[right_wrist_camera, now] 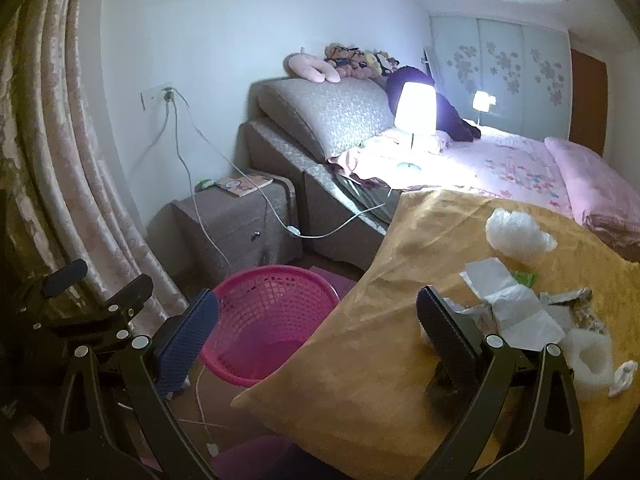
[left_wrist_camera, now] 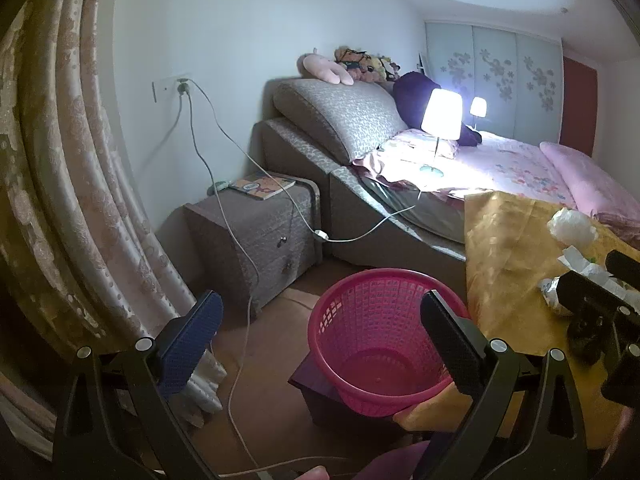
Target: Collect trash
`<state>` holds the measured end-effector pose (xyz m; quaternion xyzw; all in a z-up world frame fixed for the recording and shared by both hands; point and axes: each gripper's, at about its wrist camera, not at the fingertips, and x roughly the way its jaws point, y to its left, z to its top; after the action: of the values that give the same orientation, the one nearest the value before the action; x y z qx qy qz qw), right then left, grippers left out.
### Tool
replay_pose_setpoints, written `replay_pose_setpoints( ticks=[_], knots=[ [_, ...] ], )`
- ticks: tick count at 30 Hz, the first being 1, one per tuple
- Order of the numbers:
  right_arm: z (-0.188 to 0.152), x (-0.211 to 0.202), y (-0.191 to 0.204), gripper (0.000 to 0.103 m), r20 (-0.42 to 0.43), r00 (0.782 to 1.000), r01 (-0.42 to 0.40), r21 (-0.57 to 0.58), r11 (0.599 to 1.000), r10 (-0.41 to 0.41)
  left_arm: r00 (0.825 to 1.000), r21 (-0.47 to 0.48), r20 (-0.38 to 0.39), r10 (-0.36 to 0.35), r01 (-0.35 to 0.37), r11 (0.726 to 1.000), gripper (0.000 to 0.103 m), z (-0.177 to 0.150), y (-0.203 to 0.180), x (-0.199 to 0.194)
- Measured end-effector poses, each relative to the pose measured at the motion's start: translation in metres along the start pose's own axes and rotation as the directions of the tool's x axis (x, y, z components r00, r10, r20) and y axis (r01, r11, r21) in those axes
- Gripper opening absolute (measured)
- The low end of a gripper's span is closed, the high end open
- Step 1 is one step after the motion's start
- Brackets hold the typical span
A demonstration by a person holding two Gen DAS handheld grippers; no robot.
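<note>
A pink plastic mesh basket [left_wrist_camera: 376, 344] stands on a dark stool beside a table with a yellow cloth [left_wrist_camera: 508, 248]; it also shows in the right wrist view [right_wrist_camera: 272, 320], and looks empty. My left gripper [left_wrist_camera: 320, 340] is open and empty, hovering over the basket. Trash lies on the yellow cloth [right_wrist_camera: 380, 312]: a crumpled white plastic bag [right_wrist_camera: 516, 234], white paper scraps [right_wrist_camera: 516, 304], foil bits [right_wrist_camera: 576, 300] and a white wad [right_wrist_camera: 592, 360]. My right gripper [right_wrist_camera: 316, 340] is open and empty above the cloth's left edge, left of the trash.
A grey bedside cabinet [left_wrist_camera: 256, 236] with a book stands behind the basket, with cables [left_wrist_camera: 240, 320] trailing across the floor. A bed [left_wrist_camera: 500, 168] with a lit lamp [left_wrist_camera: 440, 116] is beyond. Curtains [left_wrist_camera: 60, 200] hang at the left.
</note>
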<state>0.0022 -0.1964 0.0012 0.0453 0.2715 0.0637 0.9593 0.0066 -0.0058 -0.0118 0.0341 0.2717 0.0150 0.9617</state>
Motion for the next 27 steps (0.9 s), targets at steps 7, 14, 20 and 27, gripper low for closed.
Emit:
replay_pose_setpoints(
  ticks=[7, 14, 20, 27],
  knots=[
    [-0.002, 0.002, 0.003, 0.096, -0.003, 1.0, -0.002, -0.019, 1.0, 0.002, 1.0, 0.002, 0.0, 0.002, -0.002, 1.0, 0.095, 0.0, 0.001, 0.001],
    [-0.007, 0.004, 0.001, 0.096, -0.008, 1.0, 0.0, 0.042, 0.999, 0.001, 1.0, 0.005, -0.002, 0.005, -0.005, 1.0, 0.095, -0.001, 0.001, 0.002],
    [-0.01, 0.004, 0.001, 0.096, -0.013, 1.0, 0.003, 0.053, 0.999, -0.002, 1.0, 0.008, -0.011, 0.005, -0.005, 1.0, 0.095, -0.002, 0.0, 0.003],
    [-0.015, 0.005, 0.003, 0.096, -0.013, 1.0, 0.001, 0.046, 0.999, 0.0, 1.0, 0.015, -0.021, 0.003, -0.003, 1.0, 0.095, -0.004, -0.004, 0.006]
  ],
)
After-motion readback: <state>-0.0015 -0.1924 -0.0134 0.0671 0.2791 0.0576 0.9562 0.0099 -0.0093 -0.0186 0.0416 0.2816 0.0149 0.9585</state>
